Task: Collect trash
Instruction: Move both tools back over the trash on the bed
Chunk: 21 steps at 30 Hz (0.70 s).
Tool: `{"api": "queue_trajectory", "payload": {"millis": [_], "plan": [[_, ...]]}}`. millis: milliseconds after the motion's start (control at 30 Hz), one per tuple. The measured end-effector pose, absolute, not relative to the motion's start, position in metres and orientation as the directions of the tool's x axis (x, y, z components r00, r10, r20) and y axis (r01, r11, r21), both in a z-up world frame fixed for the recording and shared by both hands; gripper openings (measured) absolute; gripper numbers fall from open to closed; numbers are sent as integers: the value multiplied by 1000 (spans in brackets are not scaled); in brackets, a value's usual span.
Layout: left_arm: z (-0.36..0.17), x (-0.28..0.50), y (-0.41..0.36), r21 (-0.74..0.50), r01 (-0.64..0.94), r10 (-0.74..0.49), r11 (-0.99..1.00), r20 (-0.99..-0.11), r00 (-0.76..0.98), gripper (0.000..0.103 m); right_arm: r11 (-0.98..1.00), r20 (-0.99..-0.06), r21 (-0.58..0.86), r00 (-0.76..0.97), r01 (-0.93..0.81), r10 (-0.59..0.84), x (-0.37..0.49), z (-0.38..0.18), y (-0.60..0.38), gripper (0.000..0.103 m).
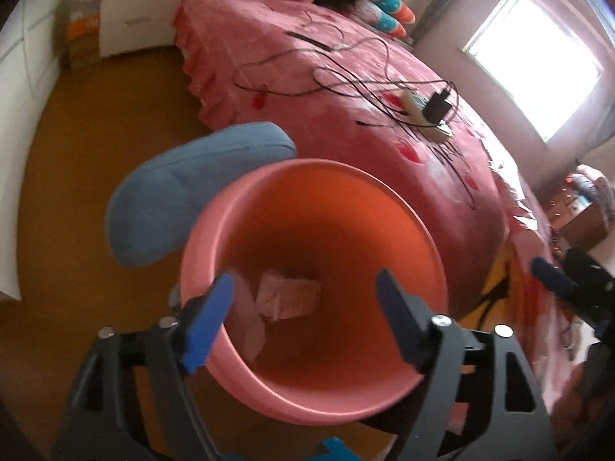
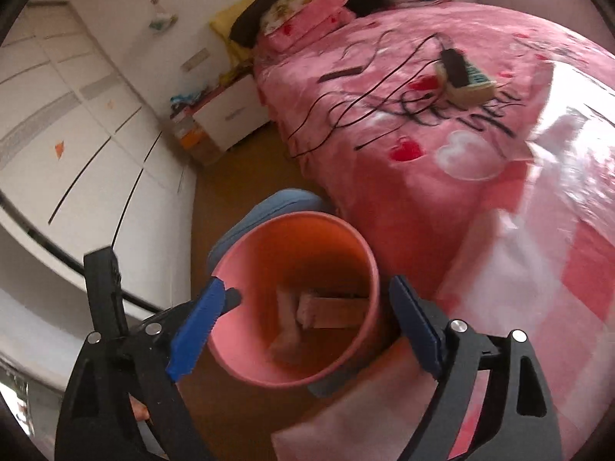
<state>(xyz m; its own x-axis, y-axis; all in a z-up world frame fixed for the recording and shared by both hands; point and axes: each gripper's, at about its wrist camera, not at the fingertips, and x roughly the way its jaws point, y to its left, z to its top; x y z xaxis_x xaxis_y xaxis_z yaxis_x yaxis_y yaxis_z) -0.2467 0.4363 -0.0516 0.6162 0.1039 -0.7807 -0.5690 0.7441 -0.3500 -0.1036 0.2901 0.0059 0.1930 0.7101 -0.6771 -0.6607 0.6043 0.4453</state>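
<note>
A pink waste bin (image 1: 215, 349) stands on the floor beside the bed, its mouth facing me. Crumpled pale paper and a small box (image 1: 288, 296) lie at its bottom. My left gripper (image 1: 304, 277) hangs over the mouth, open, with nothing between its blue fingers. In the right wrist view the same bin (image 2: 246, 349) holds the paper and box (image 2: 330, 311). My right gripper (image 2: 309, 283) is open above it, and nothing is held. A blue finger of the right gripper (image 1: 549, 276) shows at the right edge of the left wrist view.
A blue cushion (image 1: 192, 192) lies on the brown floor behind the bin. The pink bed (image 1: 346, 69) carries black cables and a power strip (image 1: 426, 115). A white nightstand (image 1: 134, 27) and a wardrobe (image 2: 77, 134) stand further off. A pale pink sheet (image 2: 346, 422) lies under my right gripper.
</note>
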Motion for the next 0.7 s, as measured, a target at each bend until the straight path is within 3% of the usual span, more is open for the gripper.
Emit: {"api": "queue_trajectory", "payload": {"millis": [167,333,600,700], "plan": [[-42,-258,425,-312,-551,178,774,-728,662,84,622,-647,433,256,-652,718,-107,10,256,88],[-22,-256,391,-217,-477,229,852,-665,711,85,632,-605,452,305,-629,736,-107,12,224,96],[10,-232,334,-62,-381,246,922,-665,705,85,630,-565,462,340,-624,751,-110,16,182,98],[20,-224,315,-60,-340,217,939,-662,717,85,638,-558,449,361,-626,747,-112,18,167,98]]}}
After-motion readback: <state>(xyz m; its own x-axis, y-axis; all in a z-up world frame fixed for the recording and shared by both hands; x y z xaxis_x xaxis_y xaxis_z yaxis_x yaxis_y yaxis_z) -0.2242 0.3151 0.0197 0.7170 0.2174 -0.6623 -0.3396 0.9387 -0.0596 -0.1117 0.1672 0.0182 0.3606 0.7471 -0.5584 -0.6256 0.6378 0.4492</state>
